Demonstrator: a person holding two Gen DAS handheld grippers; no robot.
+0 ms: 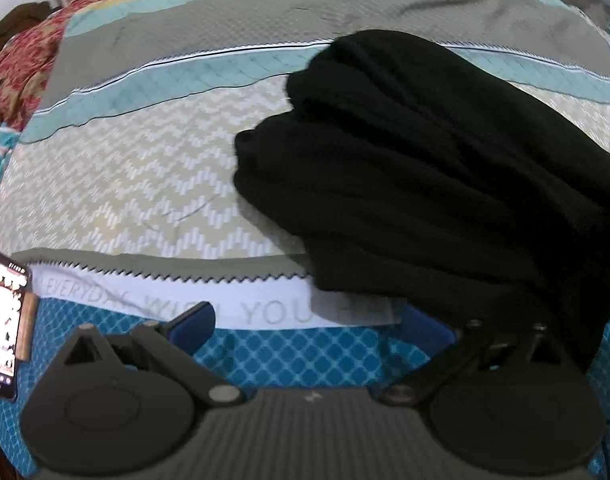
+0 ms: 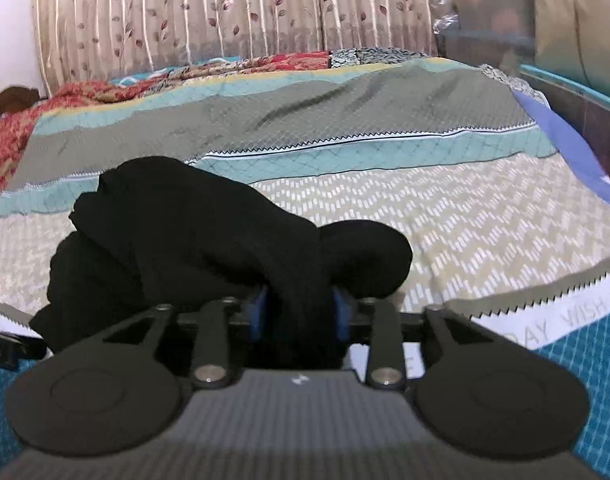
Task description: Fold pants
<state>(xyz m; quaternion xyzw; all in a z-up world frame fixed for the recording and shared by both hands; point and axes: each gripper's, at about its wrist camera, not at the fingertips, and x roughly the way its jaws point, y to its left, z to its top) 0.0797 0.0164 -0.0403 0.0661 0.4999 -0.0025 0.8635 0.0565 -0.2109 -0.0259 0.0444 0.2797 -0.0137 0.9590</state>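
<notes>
A bed with a striped quilt (image 2: 345, 152) stands before leaf-patterned curtains (image 2: 225, 12) and stacked bins (image 2: 493, 4).

The pants (image 1: 445, 184) are soft, matt black cloth, thick and rumpled. The bedsheet (image 1: 145, 184) is woven cloth with a fine printed zigzag. Each tool has matt black plastic arms, small shiny metal pivot pins and smooth blue pads (image 2: 261, 312). At upper left, the curtain (image 2: 185, 12) is faintly glossy fabric.

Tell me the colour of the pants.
Plain black, no visible pattern. The pants show best in the left wrist view, bunched on the bedspread.
</notes>
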